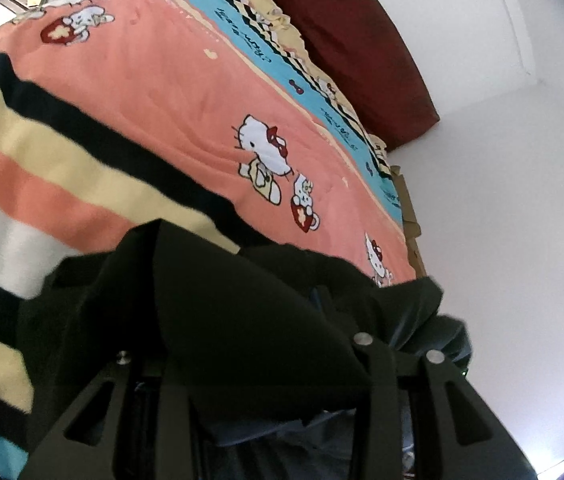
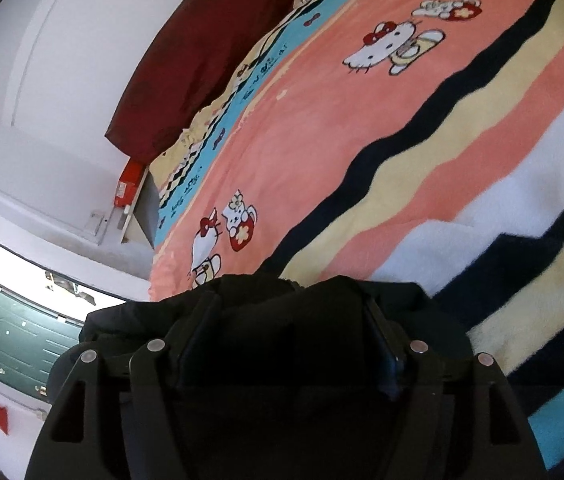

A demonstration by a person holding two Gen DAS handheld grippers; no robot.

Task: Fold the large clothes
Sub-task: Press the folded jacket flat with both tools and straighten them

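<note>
A black garment (image 1: 210, 312) lies bunched, draped over the striped blanket (image 1: 42, 152).

Count from my two wrist cams: 1 black fabric garment (image 1: 210, 312), 1 pink cartoon-cat print blanket with black, cream and white stripes (image 1: 170, 92), 1 dark red pillow (image 1: 358, 48), 1 small red box (image 2: 128, 184) beside the bed. Cat prints on blanket: 3 in left view, 2 in right view

Matt black garment (image 1: 210, 304), fleecy blanket (image 1: 186, 92)
</note>
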